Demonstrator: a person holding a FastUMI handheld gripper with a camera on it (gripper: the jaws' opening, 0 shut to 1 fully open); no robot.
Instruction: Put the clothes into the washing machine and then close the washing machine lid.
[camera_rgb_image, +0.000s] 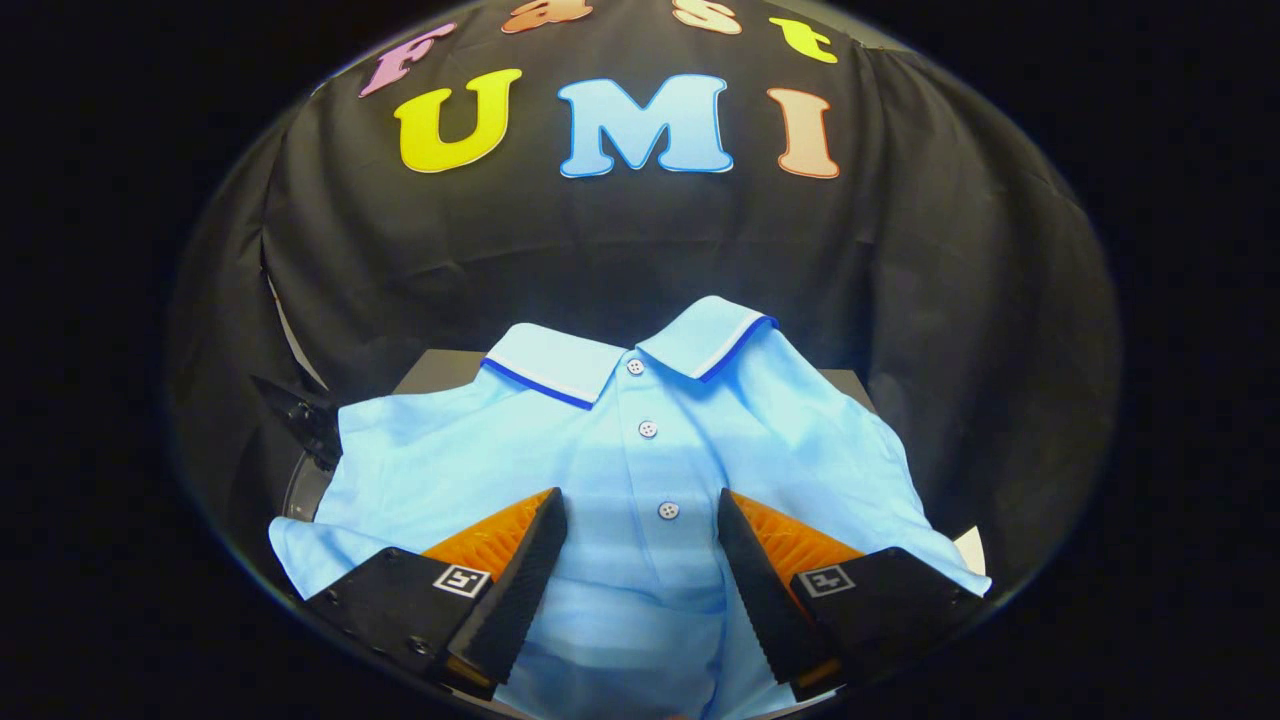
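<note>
The claw (642, 505) points forward, its two fingers (520, 580) spread wide apart.

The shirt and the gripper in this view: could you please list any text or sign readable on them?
Light blue polo shirt: no text.
Gripper, open, one finger on either side of the shirt's buttons: a square coded marker on each finger, patterns only, no words.

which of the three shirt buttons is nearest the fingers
The lowest button on the light blue shirt, lying between the open fingers' tips; the other two sit higher, toward the collar.
</note>
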